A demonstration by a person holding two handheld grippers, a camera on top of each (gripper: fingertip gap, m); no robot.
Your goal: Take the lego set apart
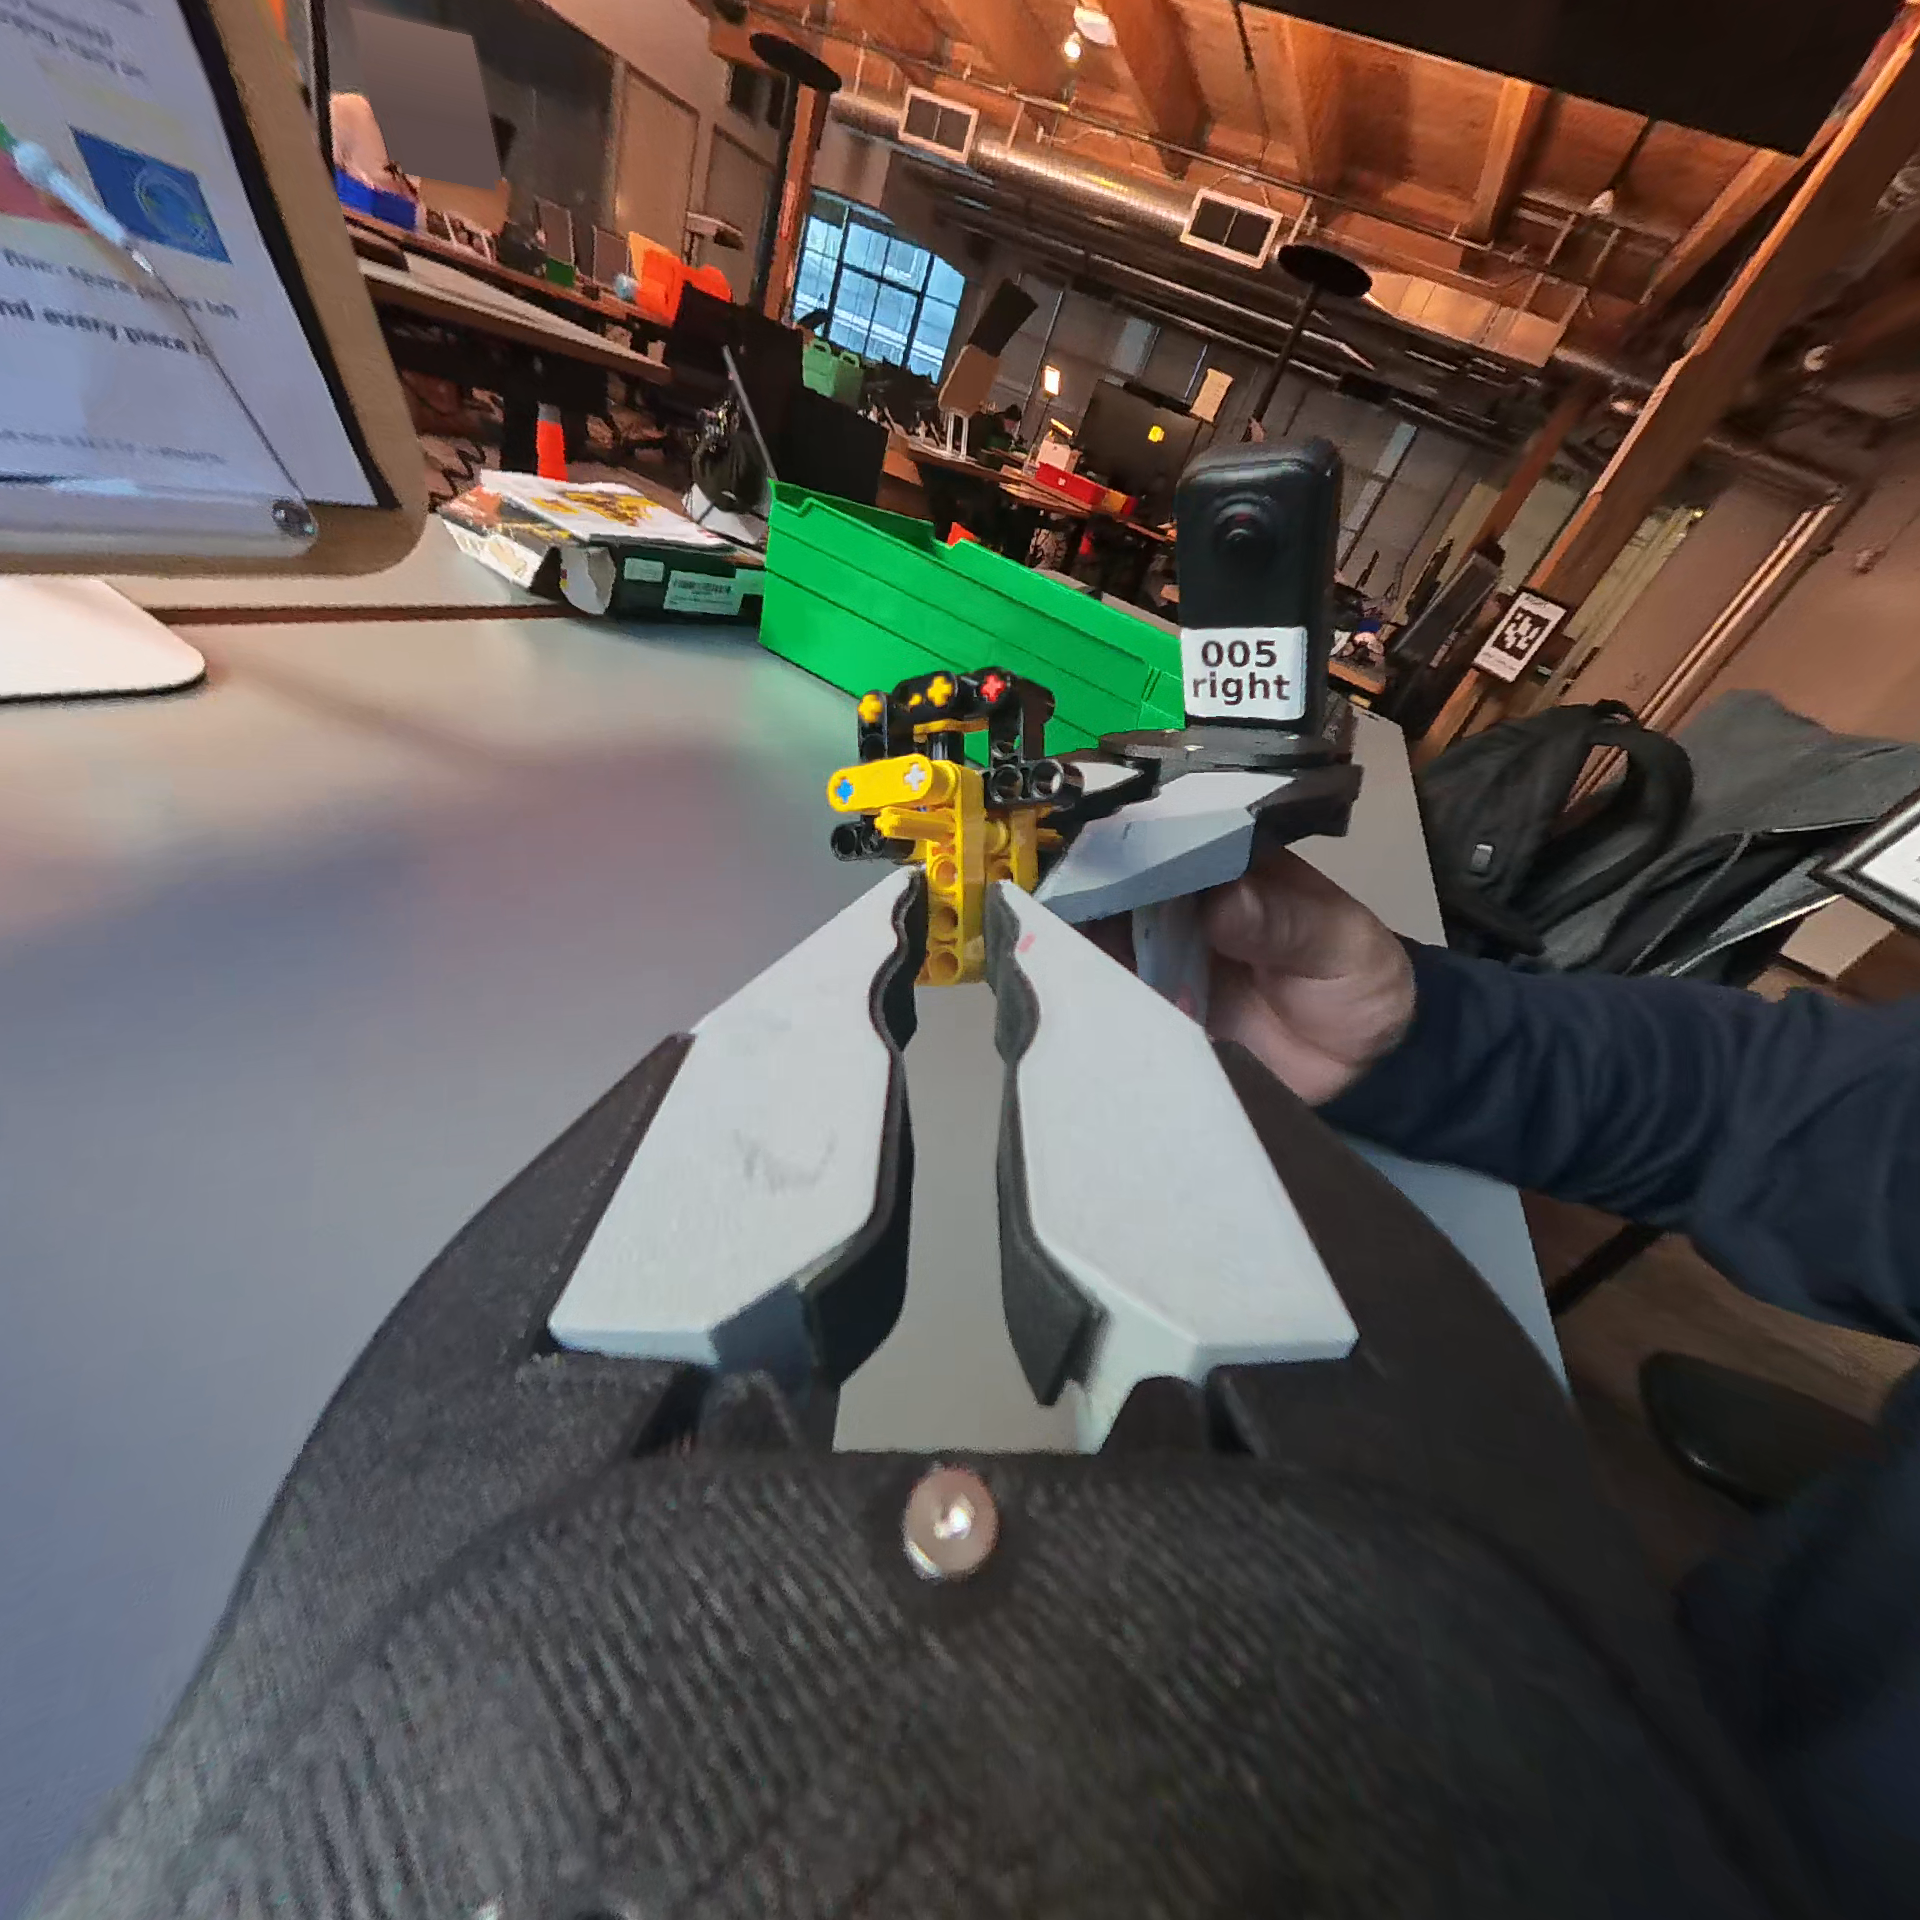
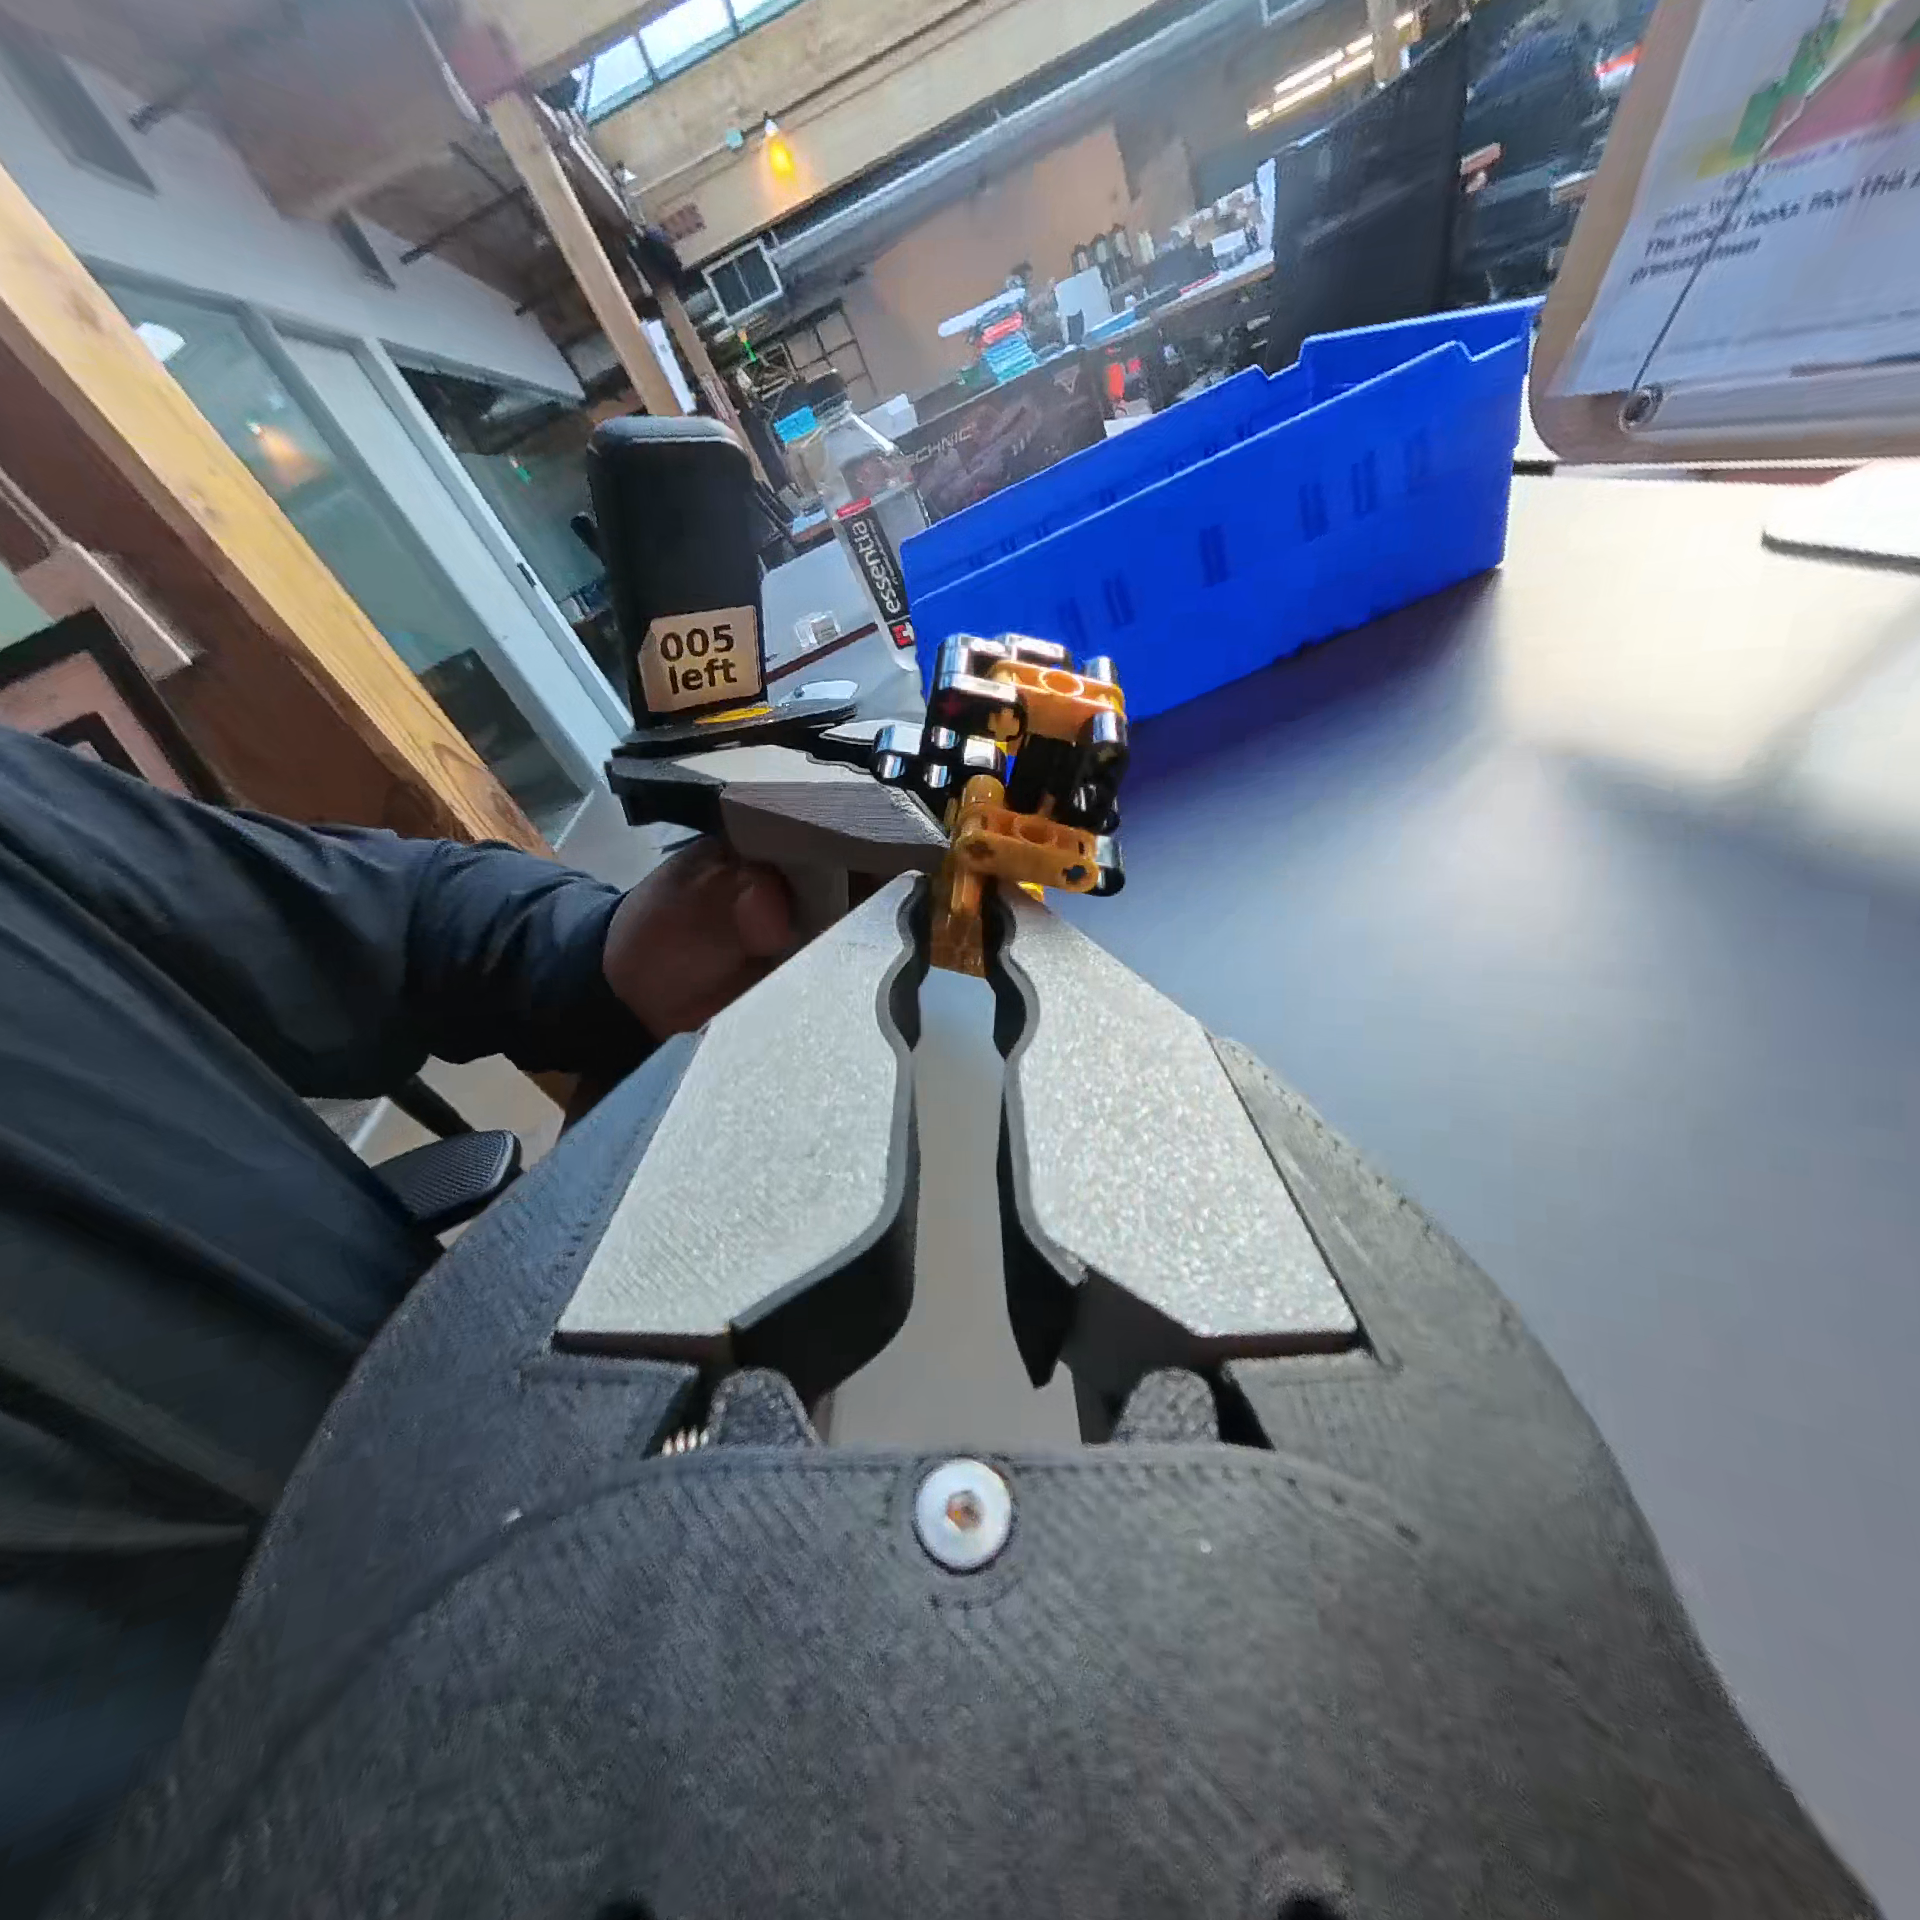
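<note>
Only the left wrist view shows the green bin (image 1: 935, 613) and torn box (image 1: 613, 551) along the table's (image 1: 416, 883) far edge; only the right wrist view shows the blue bin (image 2: 1226, 561) and water bottle (image 2: 873, 540). The left gripper (image 1: 954, 914) clenches the yellow beam at the bottom of the lego set (image 1: 951, 800), held above the table. The right gripper (image 2: 961, 920), coming from the right, clamps the same set, which juts past both pairs of fingertips.

Left gripper (image 1: 954, 914) at frame centre, jaws nearly closed and clamped at the tips; right gripper (image 2: 958, 920) likewise clamped, entering the left wrist view from the right, handle gripped by the right hand (image 1: 1304, 977), dark sleeve (image 1: 1662, 1122) trailing to the right edge.
</note>
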